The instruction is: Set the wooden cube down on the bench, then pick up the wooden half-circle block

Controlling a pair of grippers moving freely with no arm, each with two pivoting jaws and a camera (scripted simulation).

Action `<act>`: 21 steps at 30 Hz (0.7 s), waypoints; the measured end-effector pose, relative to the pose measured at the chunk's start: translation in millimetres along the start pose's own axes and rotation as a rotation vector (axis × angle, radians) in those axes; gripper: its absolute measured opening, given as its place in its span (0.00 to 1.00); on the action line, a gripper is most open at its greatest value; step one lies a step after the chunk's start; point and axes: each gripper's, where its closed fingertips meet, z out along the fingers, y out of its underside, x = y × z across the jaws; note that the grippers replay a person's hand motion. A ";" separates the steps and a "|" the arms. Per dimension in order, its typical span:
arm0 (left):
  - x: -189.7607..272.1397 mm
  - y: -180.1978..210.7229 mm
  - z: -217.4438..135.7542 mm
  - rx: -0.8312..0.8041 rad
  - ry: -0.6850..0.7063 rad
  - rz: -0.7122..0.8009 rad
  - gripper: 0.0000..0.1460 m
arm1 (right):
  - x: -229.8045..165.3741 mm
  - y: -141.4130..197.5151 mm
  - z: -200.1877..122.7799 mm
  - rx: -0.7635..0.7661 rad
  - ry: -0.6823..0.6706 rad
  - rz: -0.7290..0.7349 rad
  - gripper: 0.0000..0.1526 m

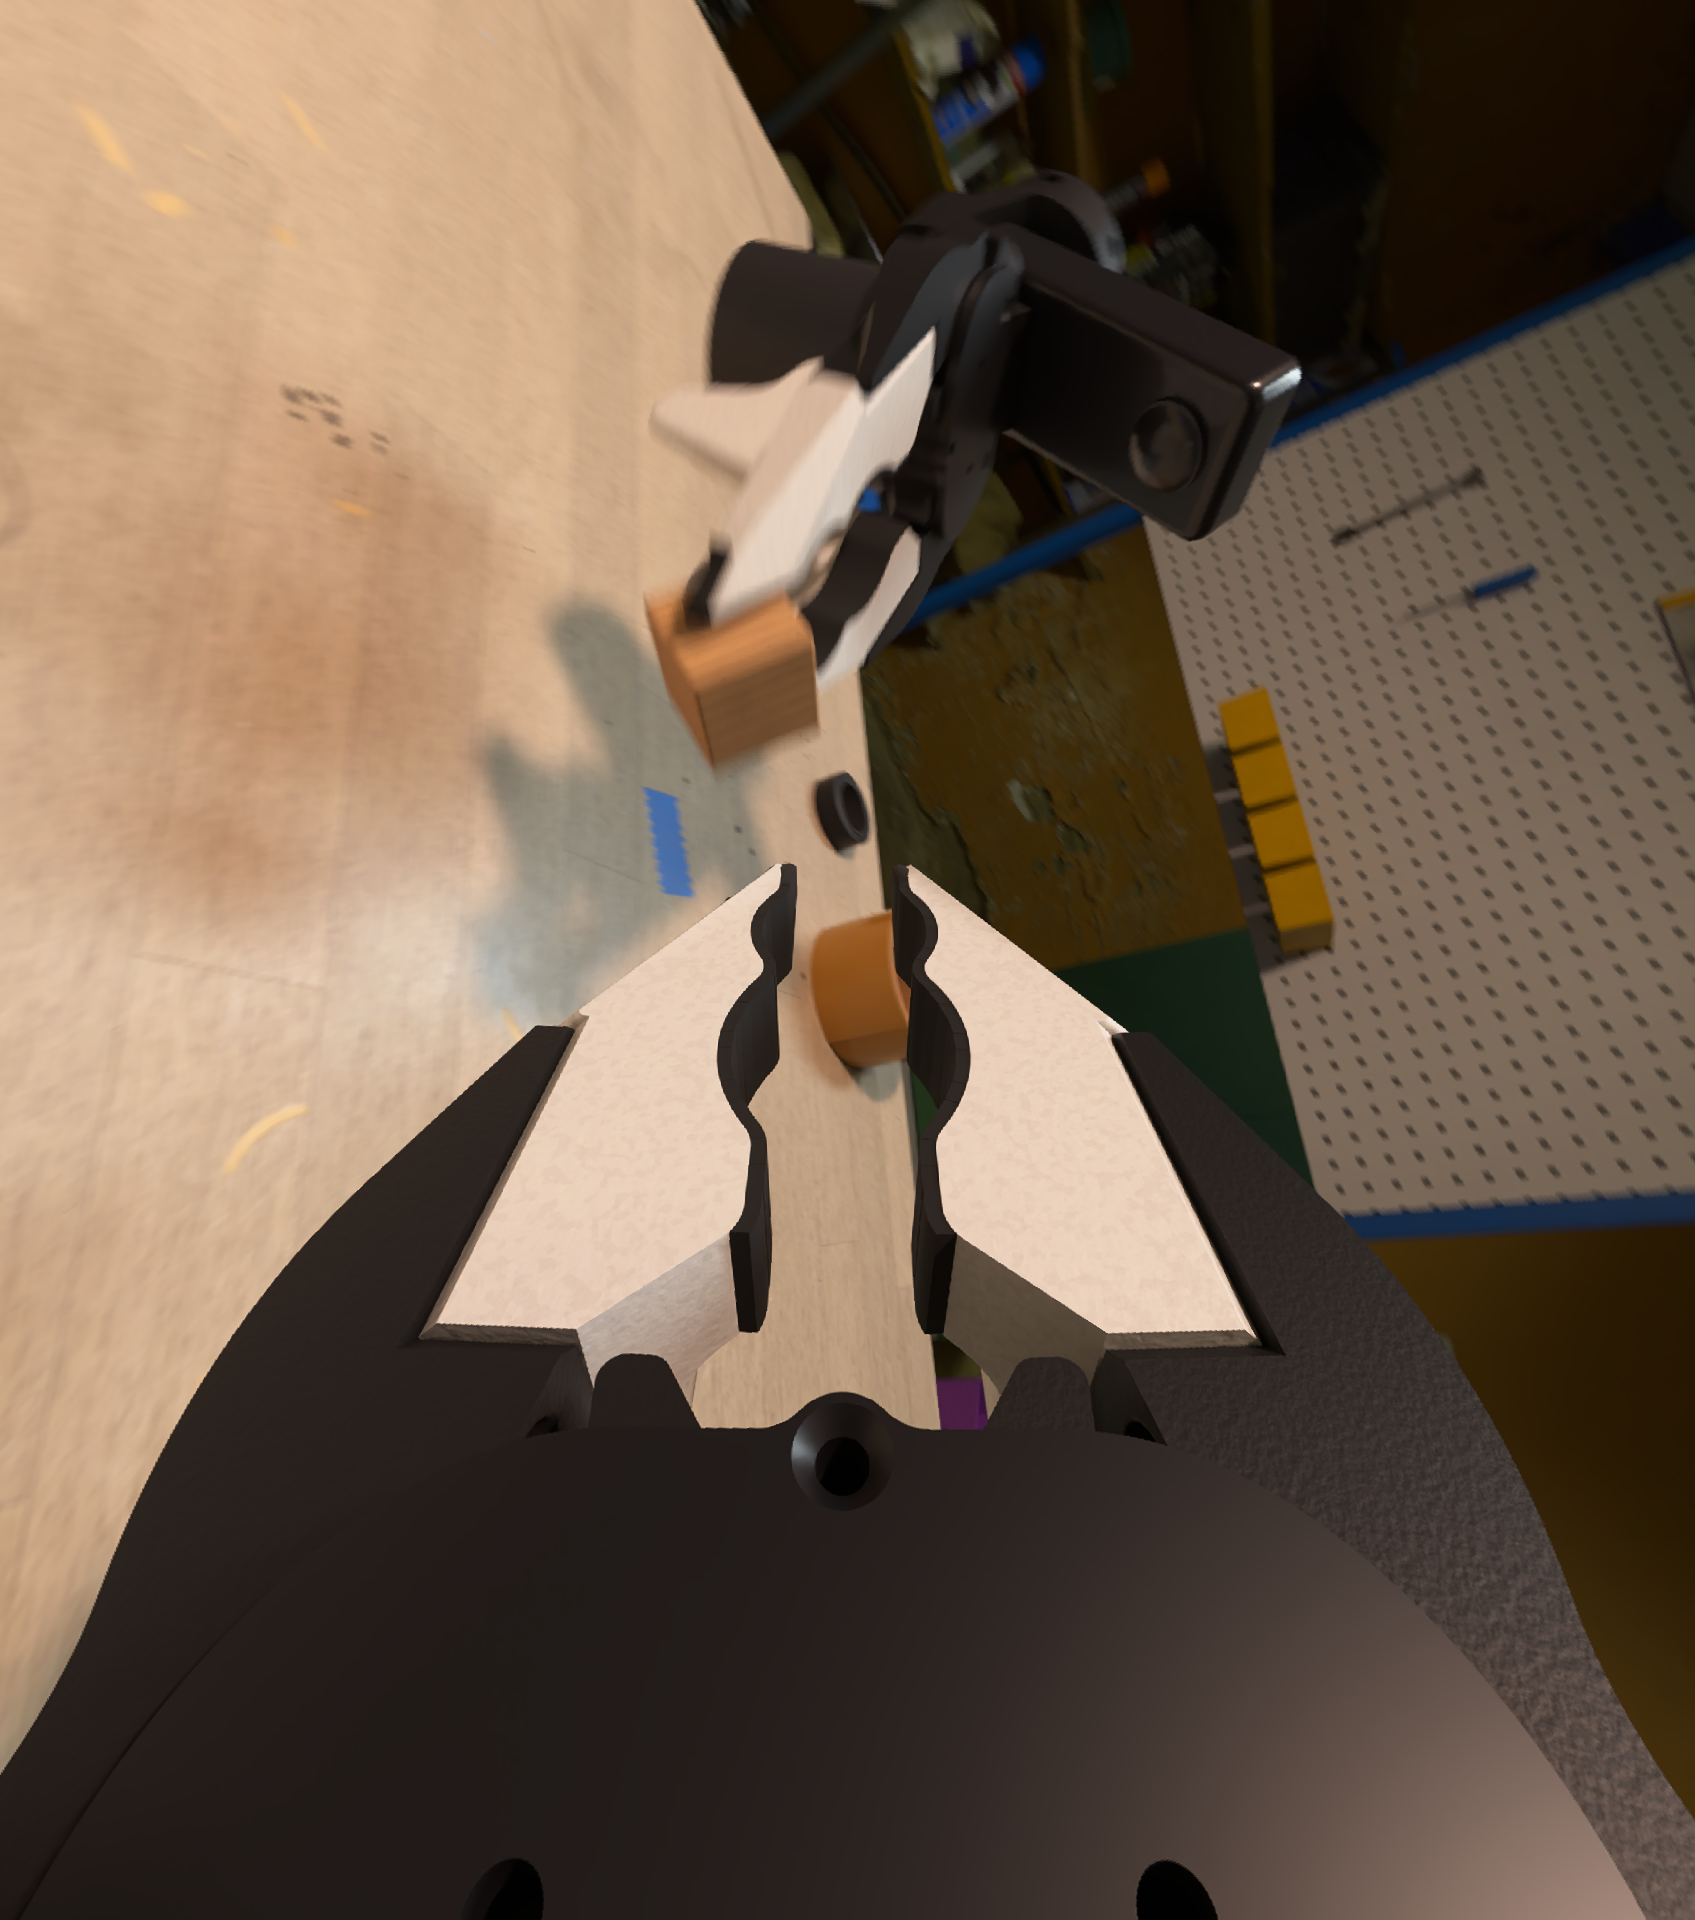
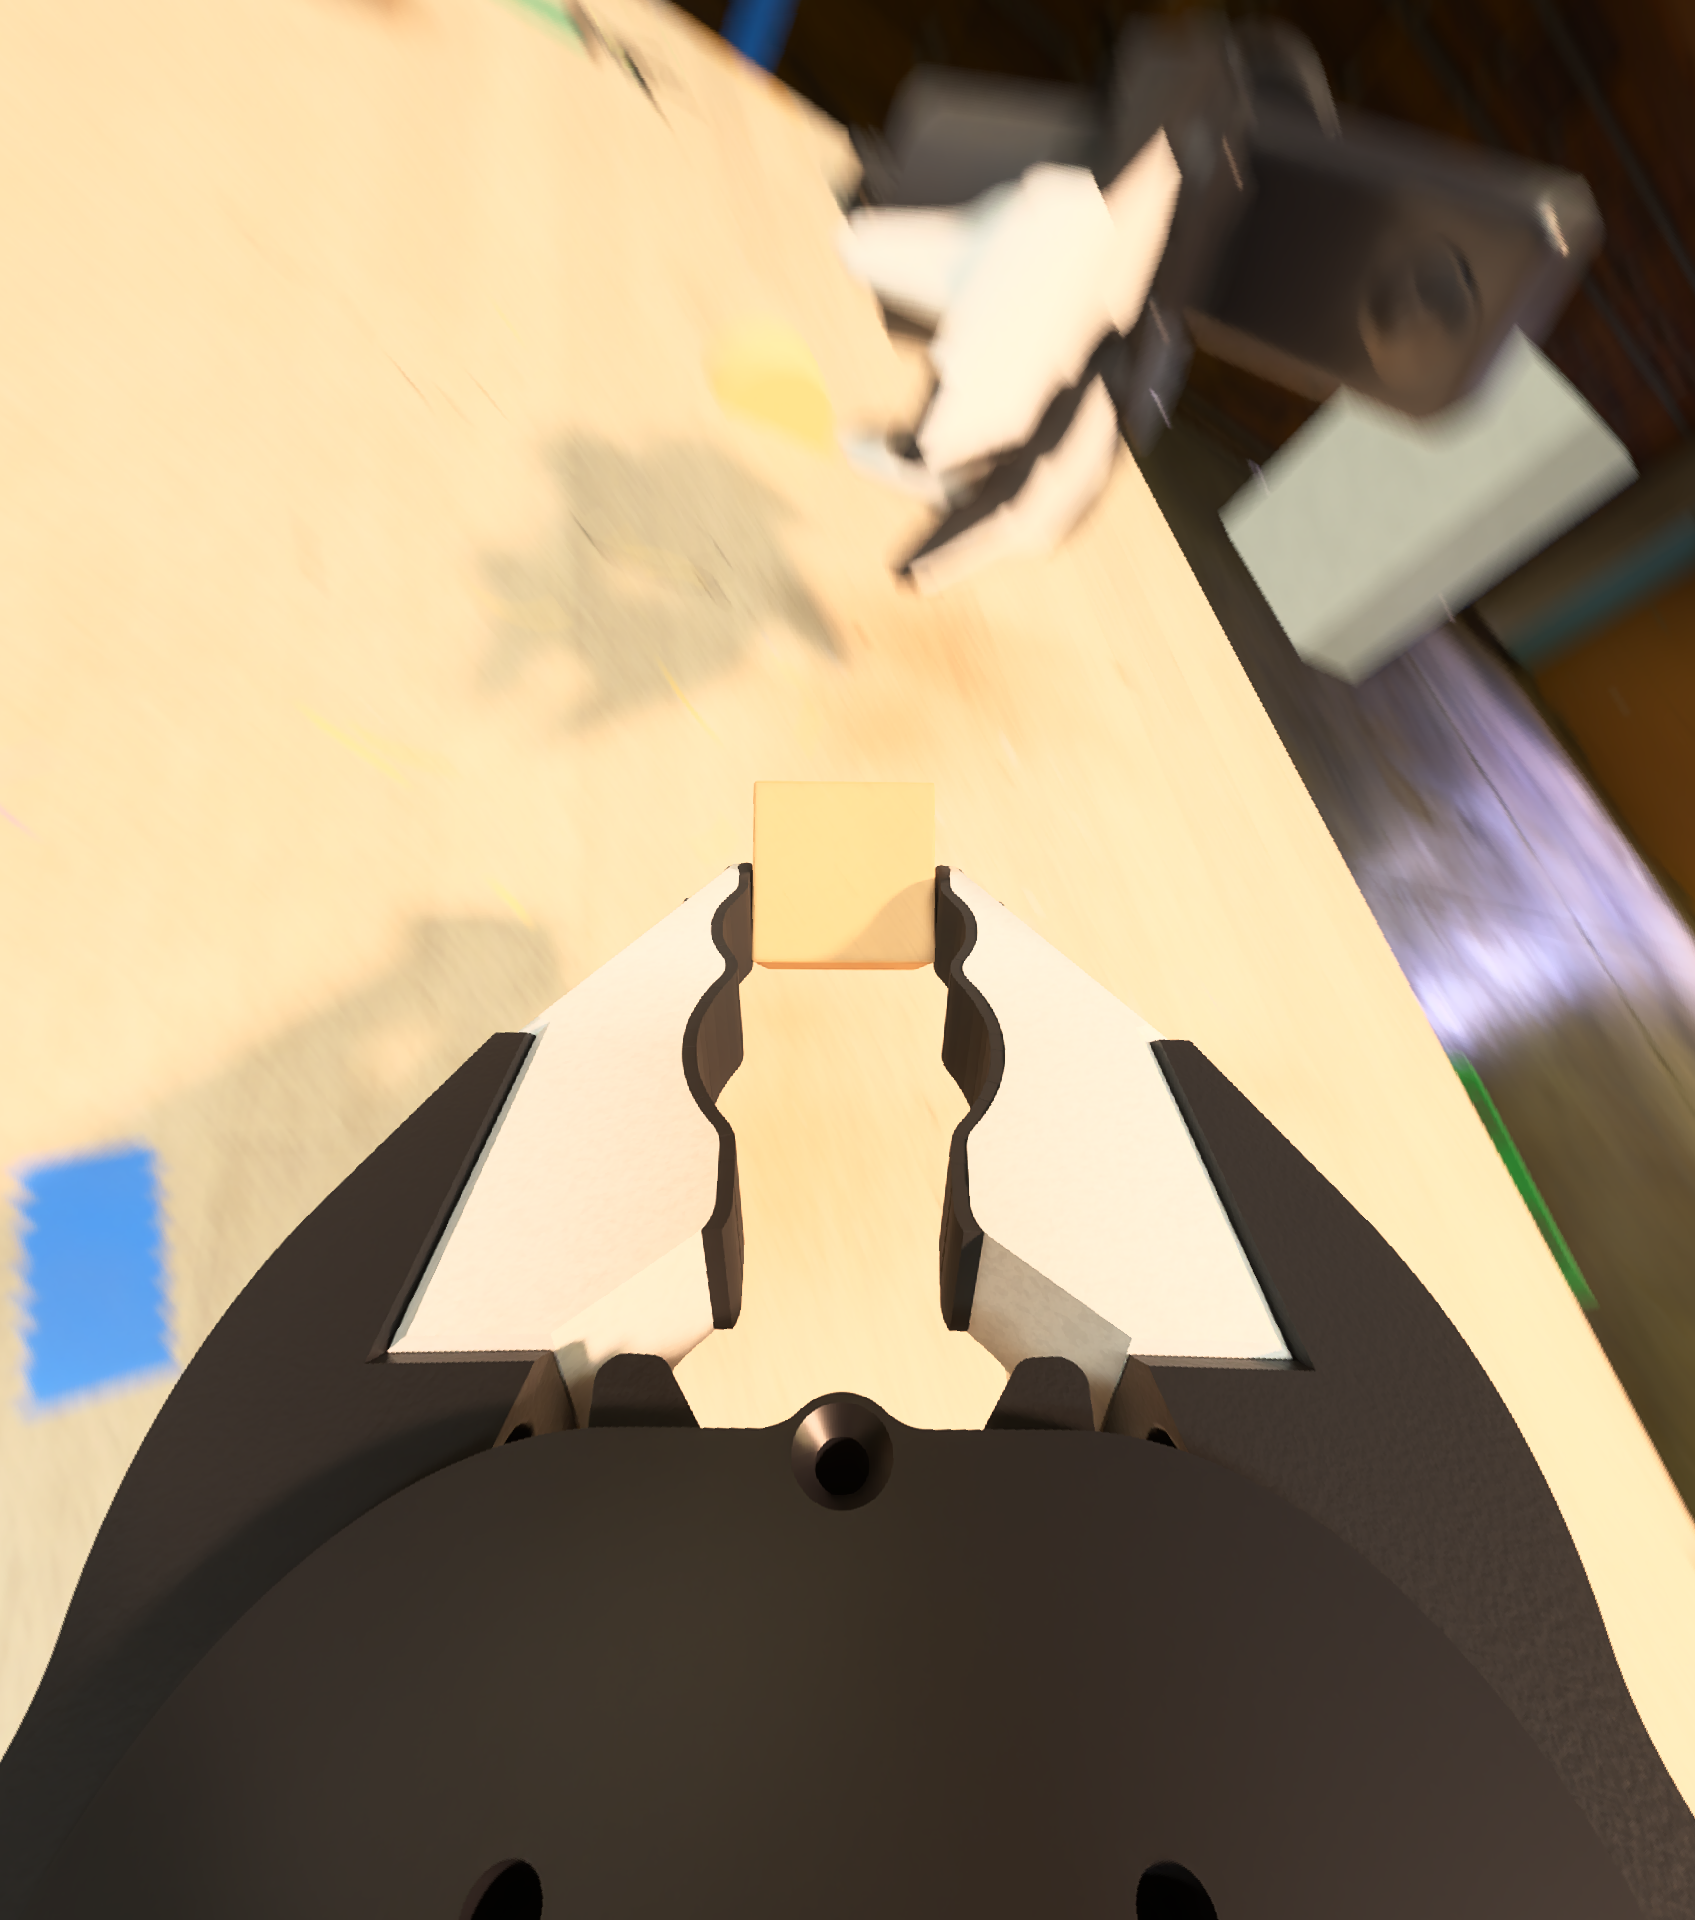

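Black ring (image 1: 841, 814) near half-circle block (image 1: 858, 987).

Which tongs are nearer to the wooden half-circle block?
Left. The left tongs are open just before the half-circle block; the right tongs are farther off, holding the wooden cube.

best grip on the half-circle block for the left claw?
The wooden half-circle block lies on the bench near its edge, just past the empty left claw. Its curved side faces that claw, so pads there would likely slip. Probably better to come from above and pinch its two flat end faces. The right claw holds the wooden cube.
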 end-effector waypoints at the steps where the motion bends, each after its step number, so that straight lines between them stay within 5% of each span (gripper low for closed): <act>1: -4.9 -1.8 -6.1 0.025 -0.033 -0.006 0.12 | 15.0 18.6 -12.1 -0.098 0.060 -0.001 0.22; 3: -11.8 -4.7 -19.6 0.066 -0.105 -0.006 0.13 | 54.1 69.3 -55.2 -0.311 0.241 0.083 0.22; 5: -15.3 -8.3 -34.1 0.114 -0.166 0.001 0.13 | 86.4 135.4 -121.3 -0.518 0.469 0.315 0.22; 8: -18.0 -12.5 -55.1 0.179 -0.261 0.013 0.12 | 81.4 218.0 -209.9 -0.722 0.663 0.757 0.22; 10: -16.5 -14.1 -67.3 0.218 -0.297 0.015 0.11 | 64.3 245.8 -239.2 -0.765 0.703 0.940 0.22; 14: -11.7 -13.2 -89.7 0.283 -0.356 0.013 0.10 | 45.0 272.1 -253.3 -0.784 0.703 1.084 0.22; 21: 4.2 -14.5 -148.9 0.452 -0.593 0.092 0.08 | 53.2 275.3 -252.9 -0.735 0.750 1.087 0.28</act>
